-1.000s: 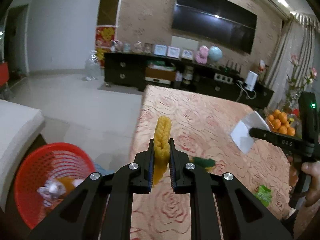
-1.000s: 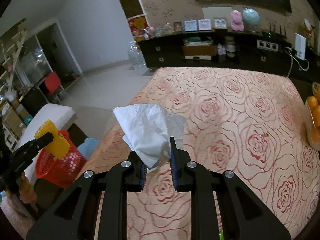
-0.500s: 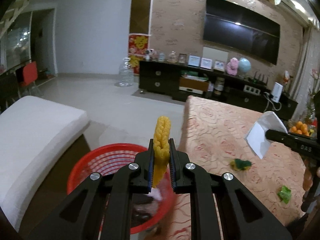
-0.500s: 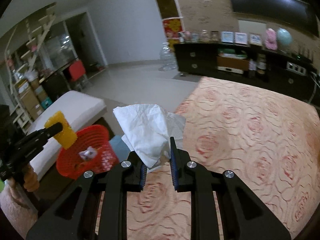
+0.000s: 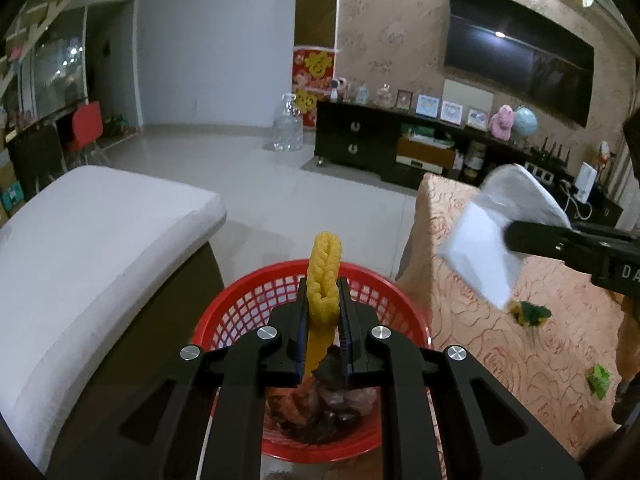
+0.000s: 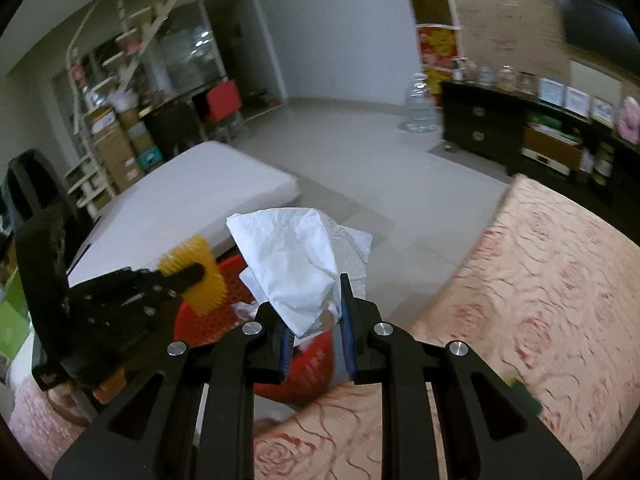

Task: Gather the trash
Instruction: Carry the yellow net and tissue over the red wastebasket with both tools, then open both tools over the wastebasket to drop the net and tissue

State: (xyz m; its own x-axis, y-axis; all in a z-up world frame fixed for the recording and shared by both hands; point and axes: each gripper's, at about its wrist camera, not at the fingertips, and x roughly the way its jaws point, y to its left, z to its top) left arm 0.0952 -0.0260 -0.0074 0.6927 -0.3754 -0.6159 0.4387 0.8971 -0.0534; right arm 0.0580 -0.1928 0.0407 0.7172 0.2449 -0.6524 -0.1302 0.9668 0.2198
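Note:
My left gripper (image 5: 324, 304) is shut on a yellow ridged wrapper (image 5: 323, 276) and holds it right above the red mesh basket (image 5: 248, 304), which holds some crumpled trash. My right gripper (image 6: 314, 312) is shut on a white tissue (image 6: 292, 260) and hangs at the table's edge, close to the basket (image 6: 312, 364). The tissue (image 5: 492, 240) and right gripper also show at the right of the left wrist view. The left gripper with the yellow wrapper (image 6: 196, 276) shows at the left of the right wrist view.
A green and yellow scrap (image 5: 530, 314) and a small green wrapper (image 5: 599, 376) lie on the rose-patterned tablecloth (image 5: 520, 360). A white cushioned bench (image 5: 92, 240) stands left of the basket. A dark TV cabinet (image 5: 360, 140) is across the tiled floor.
Both grippers have swung left from over the table toward the basket. The left one now sits above the basket with the yellow wrapper, and the right one has followed with the tissue.

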